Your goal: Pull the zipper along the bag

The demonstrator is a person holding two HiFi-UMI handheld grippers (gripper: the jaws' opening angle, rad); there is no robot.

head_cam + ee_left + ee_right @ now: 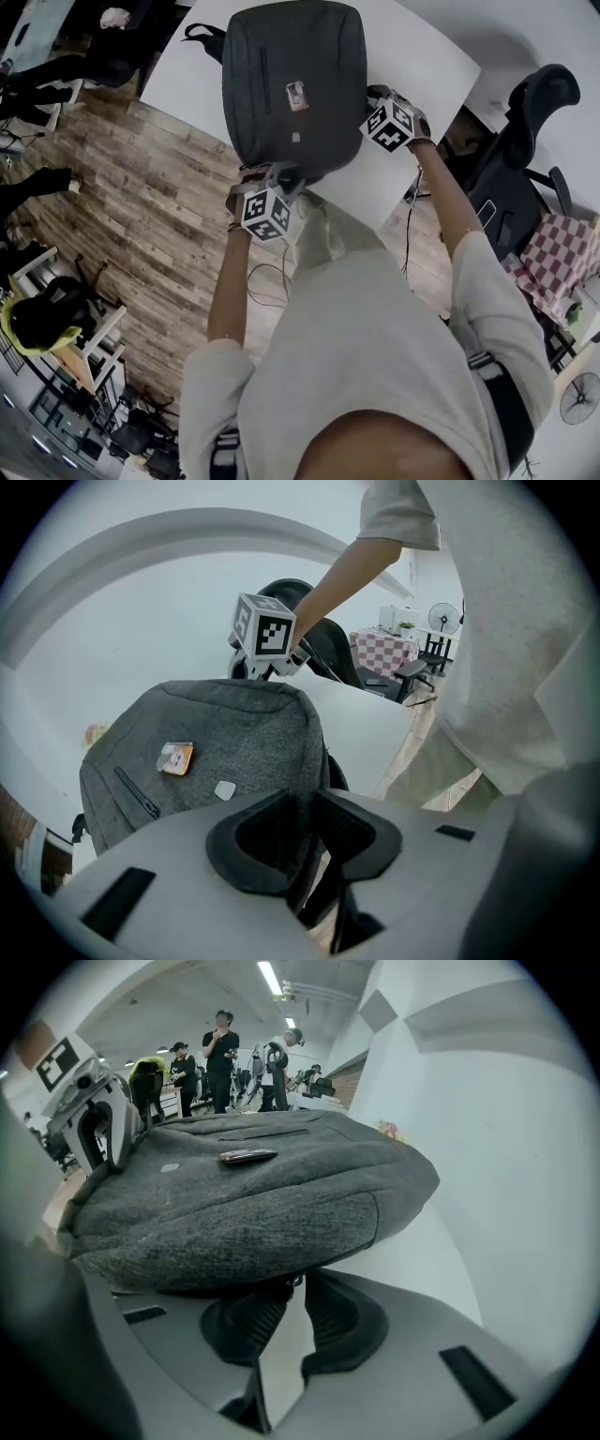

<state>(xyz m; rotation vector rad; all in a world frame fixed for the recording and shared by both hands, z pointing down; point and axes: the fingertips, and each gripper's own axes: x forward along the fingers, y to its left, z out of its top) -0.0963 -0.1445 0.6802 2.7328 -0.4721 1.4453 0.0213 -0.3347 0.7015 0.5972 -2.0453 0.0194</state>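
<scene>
The bag (291, 84), a grey fabric backpack, lies flat on the white counter (422, 56) with its front face up and its near end at the counter's edge. It looks soft and only lightly filled, so we judge it will sag and bunch under a tug unless it is held taut. The best place to take hold is the small metal zipper pull (289, 1284) on the side seam, thin and likely slippery, taken flat between the pads. Our right gripper (292, 1288) sits low at that side with its jaws a little apart and the pull just at their tips; we see no firm pinch on it yet. Our left gripper (309, 803) is clenched on the bag's near corner, anchoring the cloth.
</scene>
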